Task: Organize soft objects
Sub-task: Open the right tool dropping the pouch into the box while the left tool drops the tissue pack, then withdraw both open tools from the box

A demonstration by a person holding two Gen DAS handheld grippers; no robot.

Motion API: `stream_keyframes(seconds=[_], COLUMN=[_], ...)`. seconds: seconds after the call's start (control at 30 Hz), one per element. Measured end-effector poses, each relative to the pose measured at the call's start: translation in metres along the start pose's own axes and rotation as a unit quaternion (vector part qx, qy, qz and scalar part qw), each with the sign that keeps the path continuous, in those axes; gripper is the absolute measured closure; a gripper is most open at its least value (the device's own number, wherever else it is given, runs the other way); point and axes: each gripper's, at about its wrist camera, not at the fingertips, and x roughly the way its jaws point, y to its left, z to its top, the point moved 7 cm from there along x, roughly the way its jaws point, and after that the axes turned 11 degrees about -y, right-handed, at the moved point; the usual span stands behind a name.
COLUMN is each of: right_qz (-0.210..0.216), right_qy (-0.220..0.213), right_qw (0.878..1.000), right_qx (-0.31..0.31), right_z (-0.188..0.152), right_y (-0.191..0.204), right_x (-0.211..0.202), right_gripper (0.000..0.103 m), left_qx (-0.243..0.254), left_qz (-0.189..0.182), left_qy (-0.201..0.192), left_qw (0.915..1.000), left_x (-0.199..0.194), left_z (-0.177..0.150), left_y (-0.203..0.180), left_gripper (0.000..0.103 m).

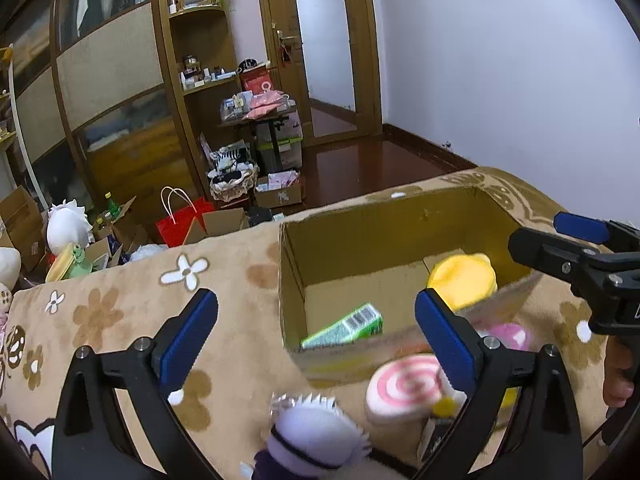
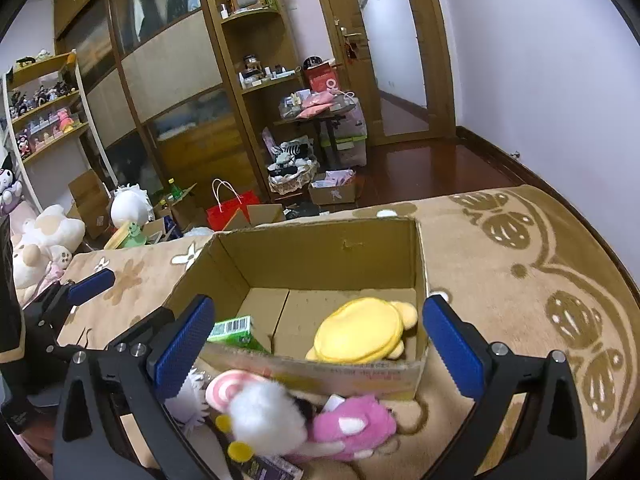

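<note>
An open cardboard box (image 1: 332,236) (image 2: 320,248) stands on the flowered beige blanket. Inside lie a yellow plush (image 1: 462,278) (image 2: 360,336) and a green carton (image 1: 344,328) (image 2: 236,330). In front of the box lie a pink swirl lollipop plush (image 1: 404,386) (image 2: 228,388), a white and pink plush doll (image 2: 308,420) and a white-haired purple doll (image 1: 316,436). My left gripper (image 1: 316,336) is open and empty above these toys. My right gripper (image 2: 320,348) is open and empty over the box's near wall; it also shows in the left wrist view (image 1: 576,252).
The blanket (image 1: 120,312) (image 2: 520,280) ends at a far edge, beyond which the floor holds a red bag (image 1: 180,224) (image 2: 228,212), cartons and plush toys (image 2: 44,236). A wardrobe, shelves and a door stand behind.
</note>
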Motion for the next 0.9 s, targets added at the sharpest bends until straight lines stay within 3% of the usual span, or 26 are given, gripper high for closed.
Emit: stream_keyframes(seconds=[0.17, 0.53, 0.9], right_qz=[-0.005, -0.026, -0.025], right_qy=[0.005, 0.007, 0.037], right_qw=[1.000, 1.000, 0.999], right_qx=[0.002, -0.010, -0.001], right_z=[-0.004, -0.008, -0.025], right_y=[0.003, 0.005, 0.010], right_x=[-0.015, -0.042, -0.031], right_gripper=[0.000, 0.000, 0.000], left_qx=[-0.013, -0.025, -0.038], left_qz=[-0.012, 0.008, -0.005], left_qy=[0.028, 0.084, 0.156], left_qw=[0.9994, 0.9961, 0.9870], left_x=[-0.014, -0.037, -0.004], left_z=[-0.007, -0.033, -0.067], left_y=[0.006, 0.027, 0.015], left_gripper=[0.005, 0.005, 0.005])
